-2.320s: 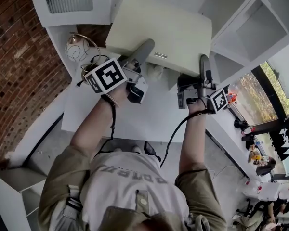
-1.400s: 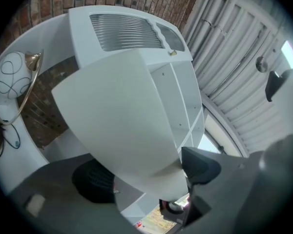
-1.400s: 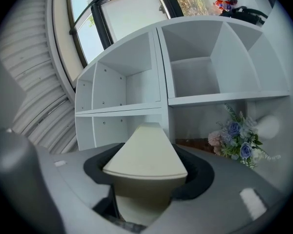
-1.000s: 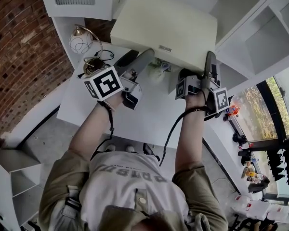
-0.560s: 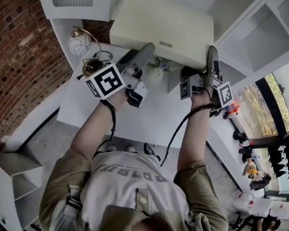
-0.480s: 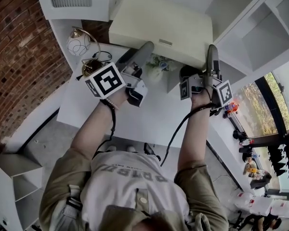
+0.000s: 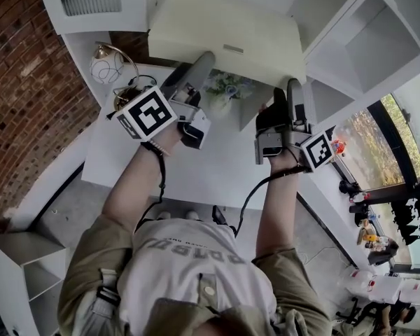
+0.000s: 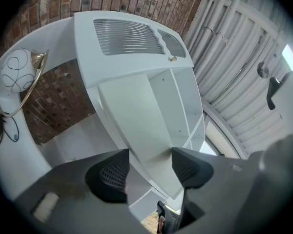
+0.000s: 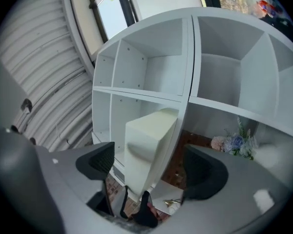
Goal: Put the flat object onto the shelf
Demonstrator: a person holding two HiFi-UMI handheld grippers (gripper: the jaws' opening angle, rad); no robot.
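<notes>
Slab point(image 7: 224, 26), cream and flat, just the one, sits up at the white shelf unit point(image 7: 378, 26) on the far side of a white table point(image 7: 196, 166), its near edge jutting toward the person. Two grippers meet that edge. The left gripper point(image 8: 147, 172) has just been closing and now pinches the slab, which fills the gap from pad to pad. The right gripper point(image 9: 149, 172) has just been opening. Its jaws stand spread, with the slab between them but untouched. Both forearms are raised, the tools angled up and away. One lamp point(image 7: 105, 65) stands far left on the table. One bunch of flowers point(image 7: 227, 86) shows between the grippers. A brick wall point(image 7: 28, 82) runs along the left and a window point(image 7: 406, 131) is on the right.
</notes>
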